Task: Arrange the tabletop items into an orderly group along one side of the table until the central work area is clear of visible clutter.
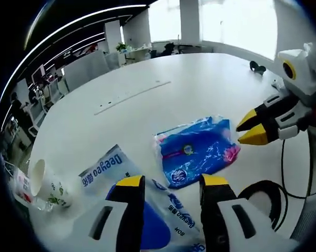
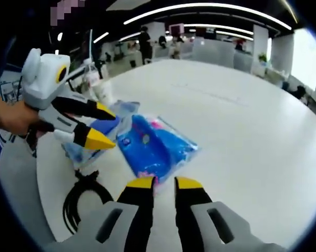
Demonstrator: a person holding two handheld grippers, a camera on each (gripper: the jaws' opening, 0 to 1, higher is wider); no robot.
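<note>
A blue plastic packet [image 1: 197, 149] lies flat on the white table [image 1: 163, 89], with a white and blue Deeyeo tissue pack [image 1: 102, 170] beside it. My left gripper [image 1: 172, 182] is open, its jaws wide apart above the near end of the tissue pack. My right gripper [image 1: 251, 127] reaches in from the right, open, its tips just off the packet's edge. In the right gripper view my right gripper [image 2: 164, 184] has a narrow gap and sits at the near edge of the blue packet [image 2: 155, 144]. My left gripper [image 2: 103, 126] hovers open over the tissue pack [image 2: 79, 153].
A paper cup [image 1: 44, 184] lies tipped over near the table's edge, next to a small packet. A coiled black cable [image 2: 84, 202] rests by the near edge. A small dark object [image 1: 257, 66] sits far across the table. Office desks and people stand beyond.
</note>
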